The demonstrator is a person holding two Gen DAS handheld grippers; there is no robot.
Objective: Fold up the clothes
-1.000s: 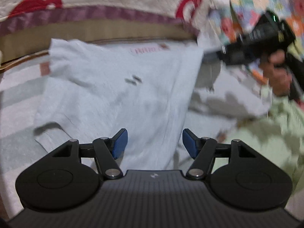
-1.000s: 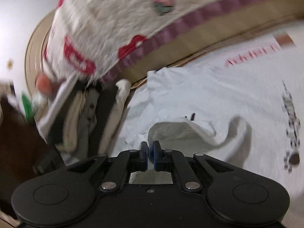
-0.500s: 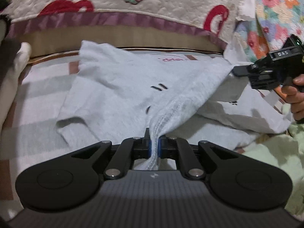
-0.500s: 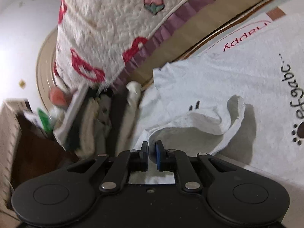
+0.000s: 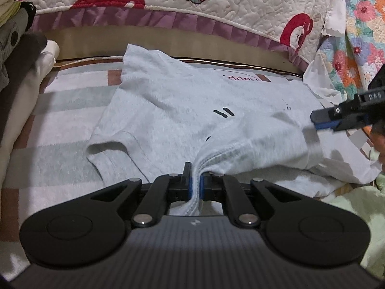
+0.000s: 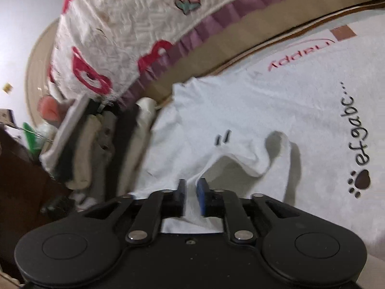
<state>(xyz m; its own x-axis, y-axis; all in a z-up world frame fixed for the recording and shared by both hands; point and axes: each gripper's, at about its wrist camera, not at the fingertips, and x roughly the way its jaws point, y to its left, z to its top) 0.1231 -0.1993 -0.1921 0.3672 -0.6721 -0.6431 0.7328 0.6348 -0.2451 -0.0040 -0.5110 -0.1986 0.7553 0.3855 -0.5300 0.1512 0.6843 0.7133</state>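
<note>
A light grey T-shirt with black marks lies spread on the striped bed cover. My left gripper is shut on a bunched fold of its hem, lifted off the cover. My right gripper comes in from the right edge at the fold's other end, where the cloth is blurred. In the right wrist view the T-shirt runs between the narrowly spaced fingers of that gripper, and a loop of hem stands up just ahead. Paw print lettering shows on the cloth at the right.
A strawberry quilt with a purple border rises behind the shirt. A stack of folded clothes sits at the left, also in the right wrist view. Floral fabric and pale green cloth lie at the right. A hand holds the right gripper.
My left gripper went from open to shut on the shirt's hem. Both grippers have carried the fold forward over the shirt. The right gripper's fingers stand a touch wider than before.
</note>
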